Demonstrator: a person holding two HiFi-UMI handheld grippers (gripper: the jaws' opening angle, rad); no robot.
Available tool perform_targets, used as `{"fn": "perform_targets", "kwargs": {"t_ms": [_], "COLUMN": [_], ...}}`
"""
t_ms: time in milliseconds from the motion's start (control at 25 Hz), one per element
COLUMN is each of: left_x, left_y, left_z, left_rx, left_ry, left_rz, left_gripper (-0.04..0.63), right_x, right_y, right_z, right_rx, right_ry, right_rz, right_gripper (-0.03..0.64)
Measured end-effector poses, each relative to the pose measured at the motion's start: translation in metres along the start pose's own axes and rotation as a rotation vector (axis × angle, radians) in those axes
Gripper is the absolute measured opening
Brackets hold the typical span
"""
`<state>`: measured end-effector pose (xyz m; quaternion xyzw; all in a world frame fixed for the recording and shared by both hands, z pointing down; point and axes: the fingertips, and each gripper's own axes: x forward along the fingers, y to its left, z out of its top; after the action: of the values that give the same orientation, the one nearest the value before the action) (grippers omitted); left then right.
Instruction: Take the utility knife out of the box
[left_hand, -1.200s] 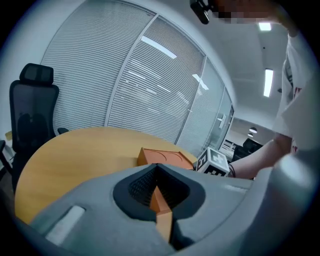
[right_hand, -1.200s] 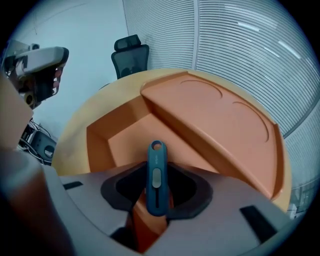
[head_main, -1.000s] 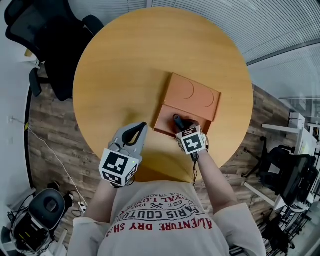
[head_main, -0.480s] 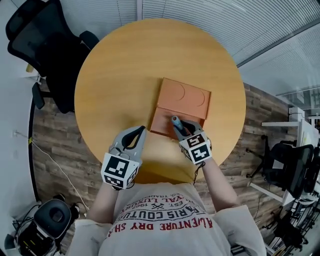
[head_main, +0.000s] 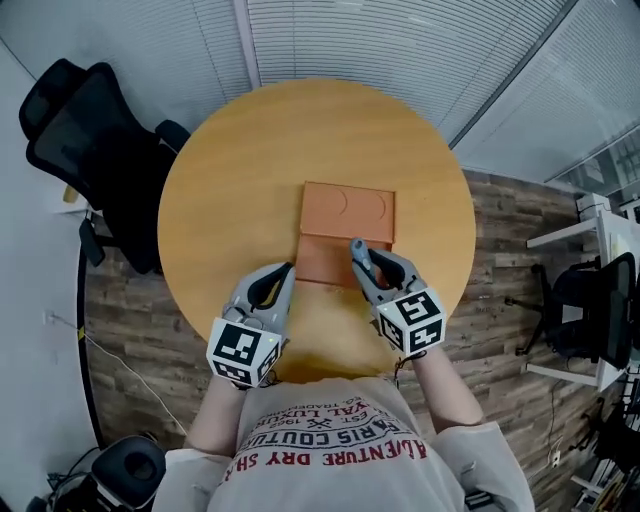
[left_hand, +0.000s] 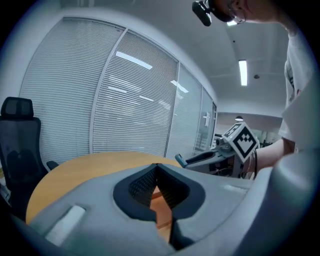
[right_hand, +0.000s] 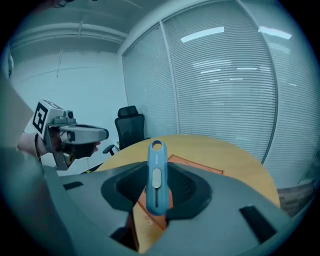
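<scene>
Right gripper (head_main: 364, 264) raised utility knife (right_hand: 156, 176), pinched lengthwise, hole end outward; left gripper (head_main: 284, 271) closed.

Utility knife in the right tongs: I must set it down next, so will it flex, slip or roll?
Probably stiff: the utility knife stands straight, unsupported above the right tongs. Its smooth body could pivot, being held only near its lower end. Flat-sided, it's unlikely to roll.
</scene>
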<state>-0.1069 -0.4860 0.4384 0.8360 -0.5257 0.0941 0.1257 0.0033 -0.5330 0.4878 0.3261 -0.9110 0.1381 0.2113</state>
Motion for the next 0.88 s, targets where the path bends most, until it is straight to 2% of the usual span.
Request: {"fn": "perform_targets", "kwargs": {"t_ms": [120,360,680,880], "left_x": [-0.006,-0.018,-0.025,-0.031], "left_y": [-0.003,-0.017,-0.020,-0.017], "left_z": [0.016,0.046,0.058,0.056], "left_rx": [0.042,0.083,0.090,0.064], "left_ry": [-0.023,-0.084,-0.117,-0.124], "left_rz": [0.003,-0.011,-0.008,0.002], "left_gripper": [-0.005,-0.005,-0.005,-0.005], "right_x": [-0.027,-0.075,-0.082,-0.083], "right_y": [0.002,0.001,0.006,0.008], "right_z": [0.019,0.043,0.053,0.060], "right_rx": [-0.018,0.013,-0.003,-0.048], "right_ry": [-0.087,-0.235,-0.260,-0.276], "right_rz": [-0.041,-0.127,-0.163,-0.201], "right_gripper": [0.133,0.133,0.133,0.133]}}
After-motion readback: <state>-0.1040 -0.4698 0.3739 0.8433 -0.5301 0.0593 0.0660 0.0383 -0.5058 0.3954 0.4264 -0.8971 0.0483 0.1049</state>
